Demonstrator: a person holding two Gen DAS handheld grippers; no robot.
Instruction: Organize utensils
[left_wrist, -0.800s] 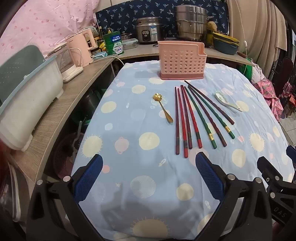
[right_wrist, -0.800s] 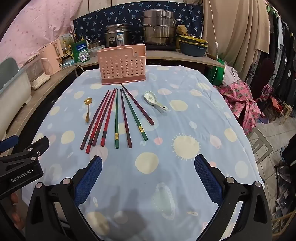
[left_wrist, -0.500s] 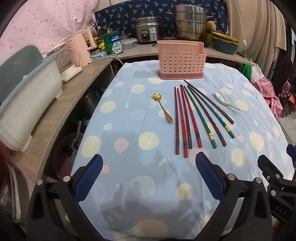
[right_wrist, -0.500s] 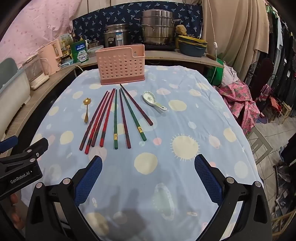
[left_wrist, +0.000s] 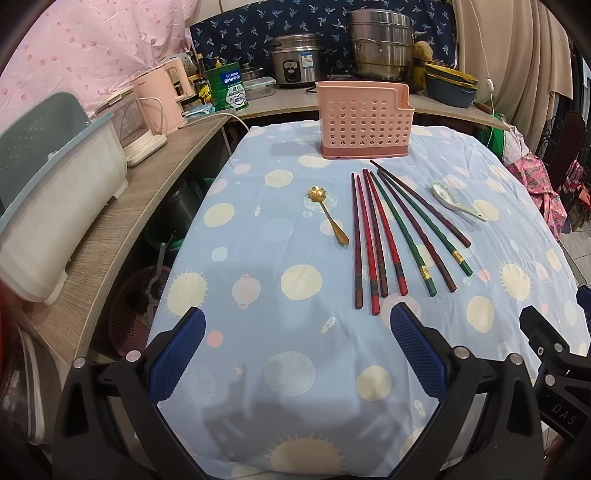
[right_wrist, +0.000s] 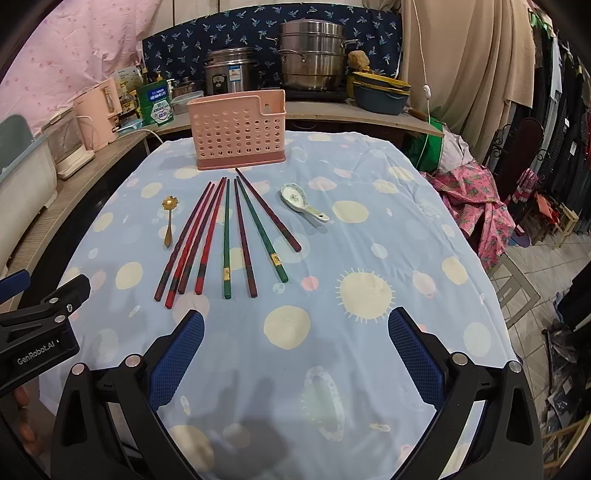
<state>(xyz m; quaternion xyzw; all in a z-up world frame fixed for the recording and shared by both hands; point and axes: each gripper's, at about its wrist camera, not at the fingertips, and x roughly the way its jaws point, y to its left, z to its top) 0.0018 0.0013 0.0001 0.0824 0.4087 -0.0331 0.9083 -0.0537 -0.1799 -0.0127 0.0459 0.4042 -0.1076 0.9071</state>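
A wooden counter curves past pink and beige curtains above tiled floor.

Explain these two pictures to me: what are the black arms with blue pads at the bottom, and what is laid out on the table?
Those are two hand-held grippers, one in each of a person's hands, each with a camera looking along its fingers. One picture is from the left gripper, the other from the right gripper. Both stand open and hold nothing. On the blue tablecloth lie eight chopsticks in a row, a small gold spoon to their left and a white ceramic spoon to their right. Behind them stands a pink perforated holder.
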